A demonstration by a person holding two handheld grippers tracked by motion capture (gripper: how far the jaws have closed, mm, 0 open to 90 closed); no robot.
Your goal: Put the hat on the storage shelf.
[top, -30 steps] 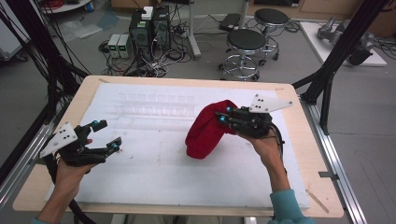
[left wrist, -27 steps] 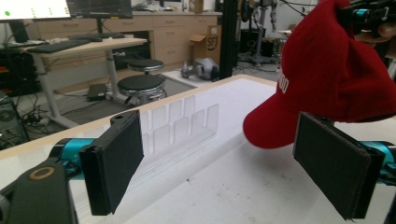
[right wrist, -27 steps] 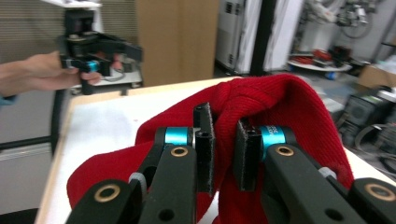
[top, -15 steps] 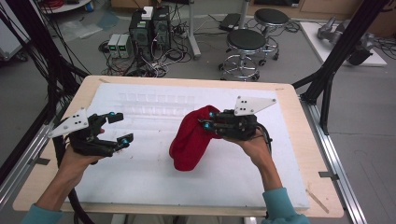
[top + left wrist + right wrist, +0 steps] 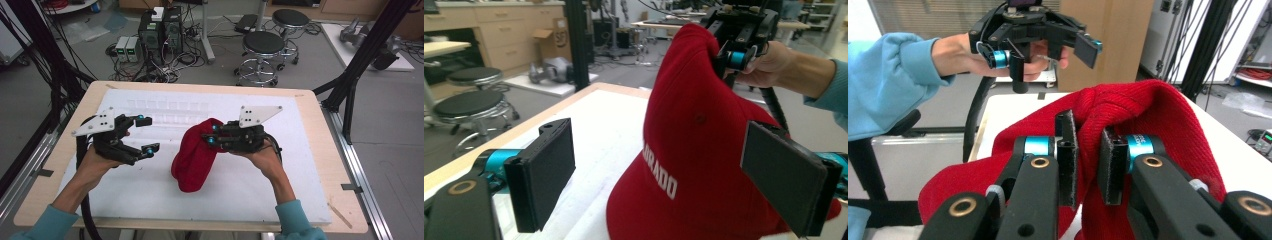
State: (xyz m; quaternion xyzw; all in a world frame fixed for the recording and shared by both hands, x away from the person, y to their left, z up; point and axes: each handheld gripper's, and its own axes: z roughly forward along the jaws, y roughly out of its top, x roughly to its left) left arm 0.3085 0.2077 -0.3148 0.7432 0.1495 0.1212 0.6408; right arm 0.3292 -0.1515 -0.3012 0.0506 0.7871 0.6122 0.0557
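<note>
A red cap (image 5: 195, 157) with white lettering hangs over the white mat (image 5: 300, 170), its lower edge close to the mat. My right gripper (image 5: 212, 138) is shut on a fold of the cap's upper edge; in the right gripper view the fabric (image 5: 1148, 115) is pinched between the two pads of that gripper (image 5: 1087, 160). My left gripper (image 5: 149, 133) is open, held above the mat just left of the cap. In the left gripper view its wide-apart jaws (image 5: 664, 175) frame the cap (image 5: 694, 125) without touching it, and the right gripper (image 5: 734, 55) grips the cap's top.
The mat lies on a wooden table (image 5: 325, 150) whose edge shows all round. Black frame posts (image 5: 360, 65) stand at the right and left corners. Two stools (image 5: 262, 42) and computer boxes (image 5: 160, 25) sit on the floor beyond the far edge.
The right gripper has carried the cap leftward toward the middle of the mat. The left gripper has risen and moved right, closer to the cap. Both jaws look unchanged.
</note>
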